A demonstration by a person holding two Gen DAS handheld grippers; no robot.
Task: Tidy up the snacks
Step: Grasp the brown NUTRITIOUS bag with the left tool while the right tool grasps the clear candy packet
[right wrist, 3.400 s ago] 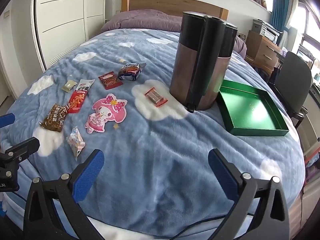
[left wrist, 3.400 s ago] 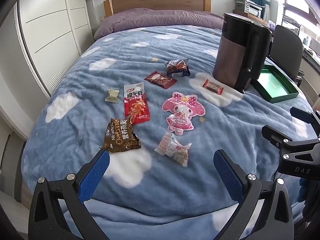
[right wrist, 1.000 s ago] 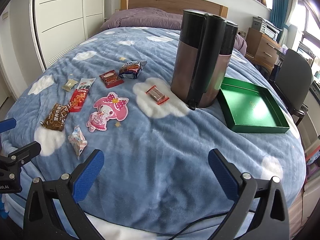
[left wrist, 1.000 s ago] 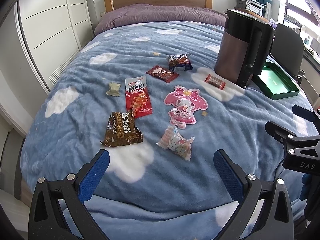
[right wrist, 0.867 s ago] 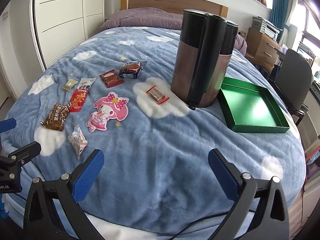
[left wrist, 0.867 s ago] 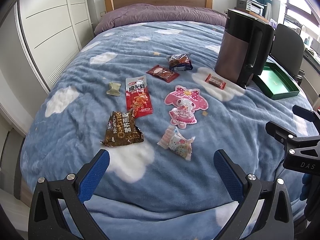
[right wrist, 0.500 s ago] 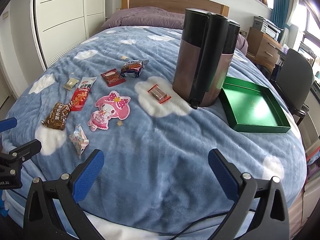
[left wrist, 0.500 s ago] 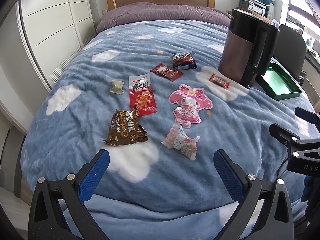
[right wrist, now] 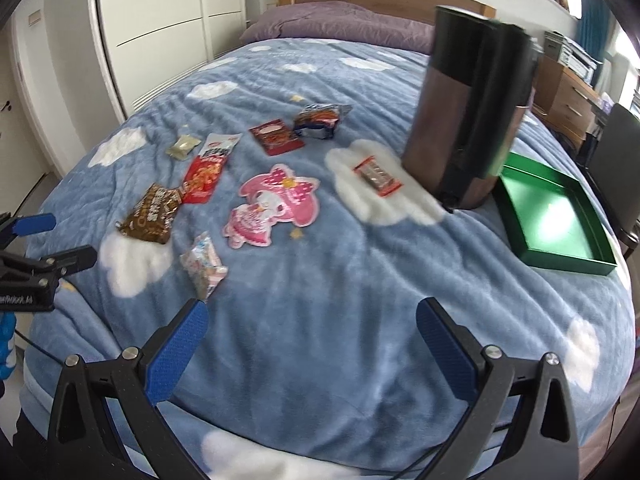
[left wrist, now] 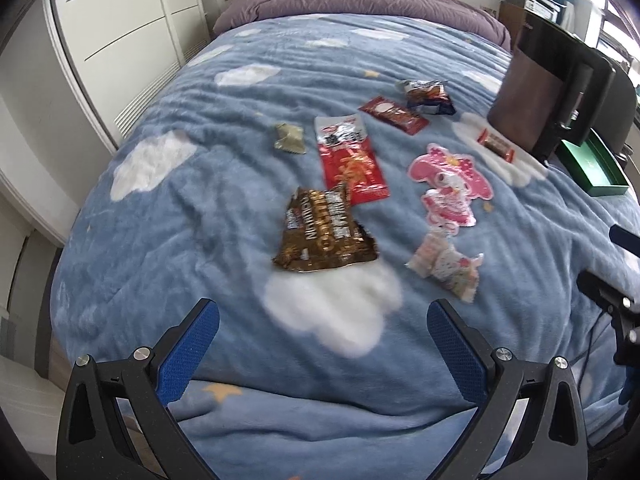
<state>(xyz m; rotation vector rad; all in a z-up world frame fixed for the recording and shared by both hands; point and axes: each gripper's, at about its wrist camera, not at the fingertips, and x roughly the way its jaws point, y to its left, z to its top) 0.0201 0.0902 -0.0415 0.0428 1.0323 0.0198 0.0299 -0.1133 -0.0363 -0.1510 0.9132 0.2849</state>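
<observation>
Both grippers spread wide, empty, over the bed's (left wrist: 200, 200) near edge: left gripper (left wrist: 323, 344) facing the brown packet (left wrist: 324, 236), right gripper (right wrist: 312, 340) further right. Snacks lie scattered; green tray (right wrist: 560, 256) sits beside the dark canister (right wrist: 468, 120).

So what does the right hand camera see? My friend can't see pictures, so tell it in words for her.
Eight snack packets lie scattered on a blue cloud-print blanket covering a bed. To their right stands a tall dark jug, with an empty green tray beside it. The open right gripper hovers in front, holding nothing.
</observation>
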